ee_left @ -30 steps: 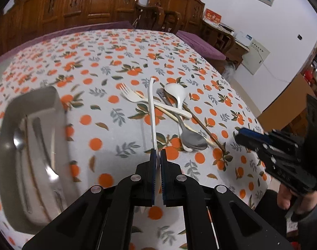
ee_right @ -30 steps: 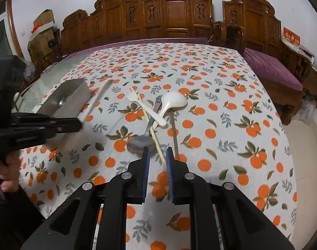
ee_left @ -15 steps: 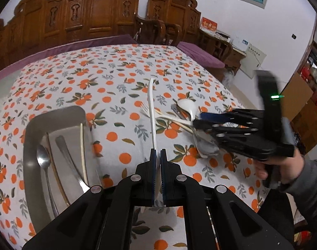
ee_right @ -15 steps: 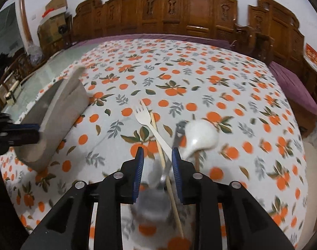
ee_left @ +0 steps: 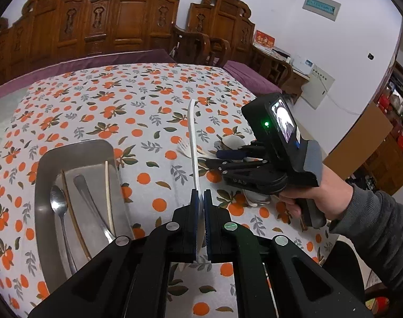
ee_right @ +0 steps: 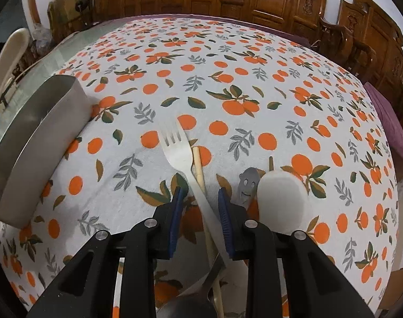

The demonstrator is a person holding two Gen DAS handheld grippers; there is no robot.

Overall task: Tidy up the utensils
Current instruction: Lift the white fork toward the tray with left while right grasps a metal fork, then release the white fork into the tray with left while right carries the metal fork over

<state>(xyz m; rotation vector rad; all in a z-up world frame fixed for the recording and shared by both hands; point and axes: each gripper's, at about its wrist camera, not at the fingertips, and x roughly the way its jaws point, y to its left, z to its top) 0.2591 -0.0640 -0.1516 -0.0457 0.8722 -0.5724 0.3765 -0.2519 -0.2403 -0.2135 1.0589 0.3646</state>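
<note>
A home dining room: carved wooden chairs [ee_left: 138,23] ring a table with orange-print tablecloth [ee_right: 228,84].

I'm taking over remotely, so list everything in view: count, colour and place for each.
tray: 1, steel, left on tablecloth
tray contents: steel spoon, steel handle, dark chopstick, pale chopstick
white utensil: 1, clamped in left tool
fork: 1, white, between right tool's fingers
white spoon: 1, right of fork
pale chopstick on cloth: 1, beside fork
steel spoon on cloth: 1, handle beside white spoon
tablecloth: 1, orange-print
left tool: shut
right tool: open
</note>
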